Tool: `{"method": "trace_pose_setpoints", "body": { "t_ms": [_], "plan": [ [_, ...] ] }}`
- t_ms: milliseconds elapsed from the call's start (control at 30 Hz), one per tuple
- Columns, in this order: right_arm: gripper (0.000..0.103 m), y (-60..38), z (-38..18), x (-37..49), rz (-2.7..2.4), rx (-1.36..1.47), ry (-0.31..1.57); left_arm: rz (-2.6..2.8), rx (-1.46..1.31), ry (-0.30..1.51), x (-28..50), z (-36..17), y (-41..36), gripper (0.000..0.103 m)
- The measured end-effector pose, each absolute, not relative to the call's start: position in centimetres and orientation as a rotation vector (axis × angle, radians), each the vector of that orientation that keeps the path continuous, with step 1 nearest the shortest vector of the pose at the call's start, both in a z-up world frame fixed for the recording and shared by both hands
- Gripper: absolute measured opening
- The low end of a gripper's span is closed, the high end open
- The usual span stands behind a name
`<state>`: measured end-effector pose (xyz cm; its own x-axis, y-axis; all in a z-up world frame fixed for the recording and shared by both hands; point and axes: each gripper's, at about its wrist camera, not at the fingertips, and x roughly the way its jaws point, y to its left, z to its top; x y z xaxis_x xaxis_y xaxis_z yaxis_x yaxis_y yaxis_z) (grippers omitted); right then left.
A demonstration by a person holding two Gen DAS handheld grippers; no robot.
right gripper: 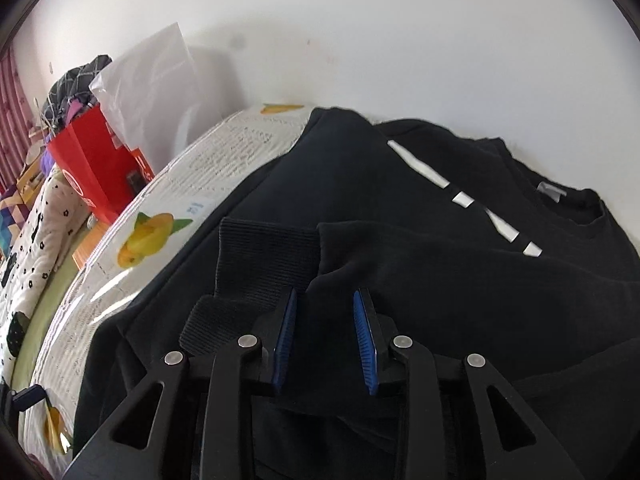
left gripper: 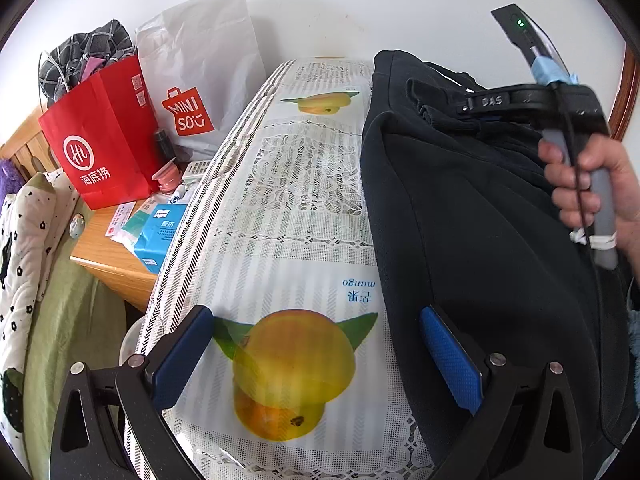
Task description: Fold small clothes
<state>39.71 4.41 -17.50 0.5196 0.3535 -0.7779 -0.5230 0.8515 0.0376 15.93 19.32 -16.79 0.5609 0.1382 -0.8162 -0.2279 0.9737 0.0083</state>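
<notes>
**Right gripper at sleeve fold, left idle and wide open**

Right gripper point(right gripper: 325, 336): jaws part-open, narrow gap, blue pads on either side of a ridge of black fabric. Cannot tell whether the pads actually pinch the cloth or just straddle it. It sits low over the sweatshirt point(right gripper: 400, 208), right behind the ribbed cuff point(right gripper: 268, 260), which lies folded in across the body. Second ribbed piece just left of the fingers, partly under them.

Left gripper point(left gripper: 316, 360): jaws spread wide, holding nothing, hovering over the tablecloth point(left gripper: 304, 200) at the mango print. Its right pad is at the sweatshirt's edge; touching or not, unclear.

The sweatshirt lies flat on the table's right side, collar toward the wall, white stripes across the chest. The person's hand point(left gripper: 592, 184) grips the right tool's handle above the garment.

Beyond it: red bag point(left gripper: 100, 140) and white bag point(left gripper: 200, 76) on the nightstand to the left, well apart from the work.

Risks, as judgement:
- If the grip is loose, the sleeve slips out mid-fold and the cuff flops back.
- Thick fleece ridge: jaws may grab two layers and drag the body along, wrecking the fold.
- Nothing pins the left edge; the garment may slide on the slick cloth.
- The tablecloth itself could bunch if snagged.
</notes>
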Motion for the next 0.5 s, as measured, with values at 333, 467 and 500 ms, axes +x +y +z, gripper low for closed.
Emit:
{"method": "trace_pose_setpoints", "body": {
  "t_ms": [333, 467, 500],
  "plan": [
    [0.032, 0.9, -12.6, 35.7, 0.420, -0.193, 0.754, 0.214, -0.107, 0.952, 16.0, -16.9, 19.3, 0.103],
    [0.035, -4.6, -10.7, 31.9, 0.382, -0.166, 0.724, 0.213, -0.107, 0.952, 16.0, -16.9, 19.3, 0.103],
    [0.035, -5.9, -10.6, 31.0, 0.356, -0.164, 0.718, 0.213, -0.108, 0.952, 16.0, -16.9, 19.3, 0.103]
  ]
}}
